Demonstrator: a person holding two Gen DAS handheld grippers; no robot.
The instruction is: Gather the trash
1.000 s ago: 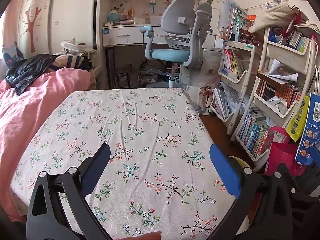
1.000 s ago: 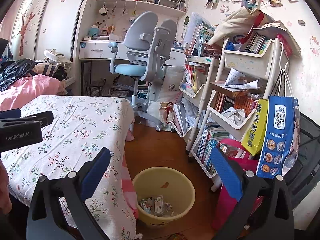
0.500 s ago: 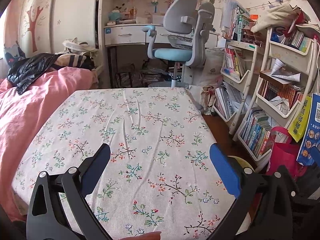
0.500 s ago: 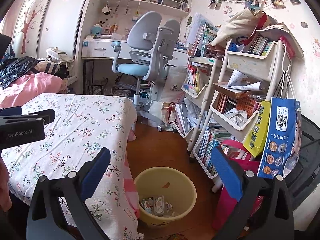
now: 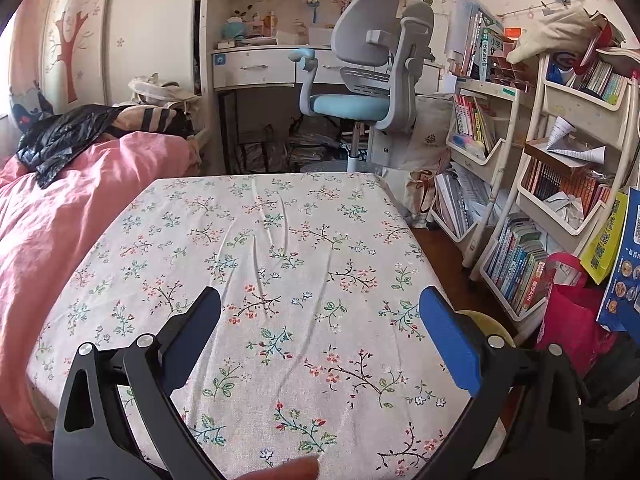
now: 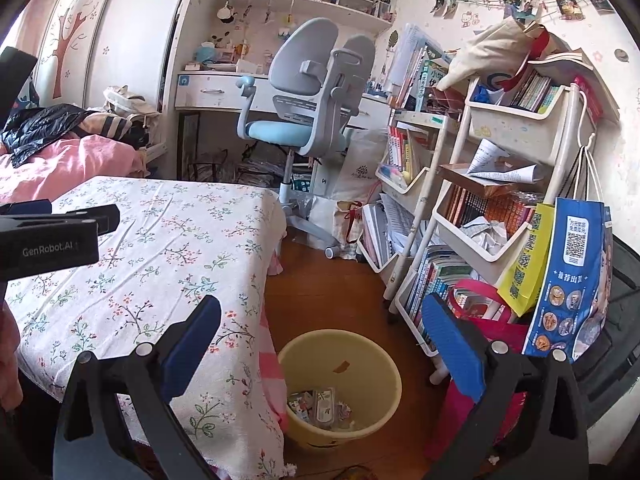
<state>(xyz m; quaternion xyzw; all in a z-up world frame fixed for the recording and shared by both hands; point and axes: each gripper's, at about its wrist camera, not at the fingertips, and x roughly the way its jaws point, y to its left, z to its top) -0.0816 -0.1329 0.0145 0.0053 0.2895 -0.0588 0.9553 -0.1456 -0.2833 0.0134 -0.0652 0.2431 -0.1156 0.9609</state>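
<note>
A yellow bin (image 6: 352, 364) stands on the wooden floor by the table's corner, with several wrappers (image 6: 320, 402) in its bottom. My right gripper (image 6: 320, 320) hangs open above it with nothing between its blue pads. My left gripper (image 5: 318, 314) is open over the floral tablecloth (image 5: 272, 264), also holding nothing. No loose trash shows on the cloth. A sliver of the yellow bin (image 5: 486, 330) peeks out behind the left gripper's right finger. The left gripper's body (image 6: 48, 236) shows at the left edge of the right wrist view.
A pink bed (image 5: 60, 208) borders the table on the left. A grey and blue desk chair (image 6: 304, 120) and a desk stand behind. White book carts (image 6: 480, 216) with hanging bags (image 6: 568, 280) crowd the right. A red bag (image 5: 568, 312) sits by the bin.
Both views have shifted slightly, as if the grippers tipped or drew back a little. Both grippers stay open and hold nothing.
</note>
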